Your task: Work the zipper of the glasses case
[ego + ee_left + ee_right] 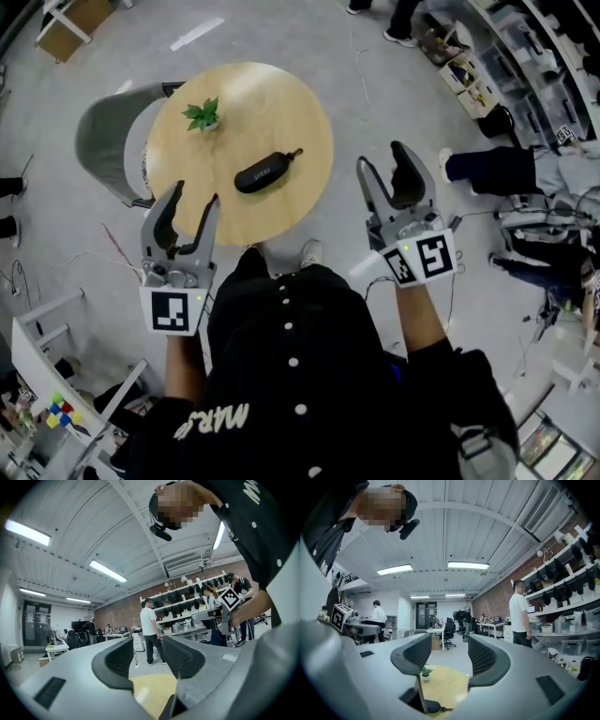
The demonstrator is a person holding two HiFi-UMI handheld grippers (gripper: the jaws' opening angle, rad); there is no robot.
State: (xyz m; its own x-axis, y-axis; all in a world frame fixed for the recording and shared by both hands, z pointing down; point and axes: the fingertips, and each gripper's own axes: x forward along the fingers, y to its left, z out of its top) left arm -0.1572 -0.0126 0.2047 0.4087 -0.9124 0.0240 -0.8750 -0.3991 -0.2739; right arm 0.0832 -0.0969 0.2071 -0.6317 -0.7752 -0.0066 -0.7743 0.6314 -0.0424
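On the round wooden counter [300, 103], a dark glasses case [267, 173] is seen lying flat, with nothing touching it

The case is laid near the counter's middle, with a potted plant [203, 115] set apart from it toward the far left. The left gripper [195, 199] is held above the counter's near left edge, and the right gripper [380, 157] is held off the counter's right side, over the floor [375, 56]; both are well apart from the case. The fingers [180, 656] of both are spread wide, released, with nothing between them. Through the right gripper's fingers the case is glimpsed low down, with the plant beyond it
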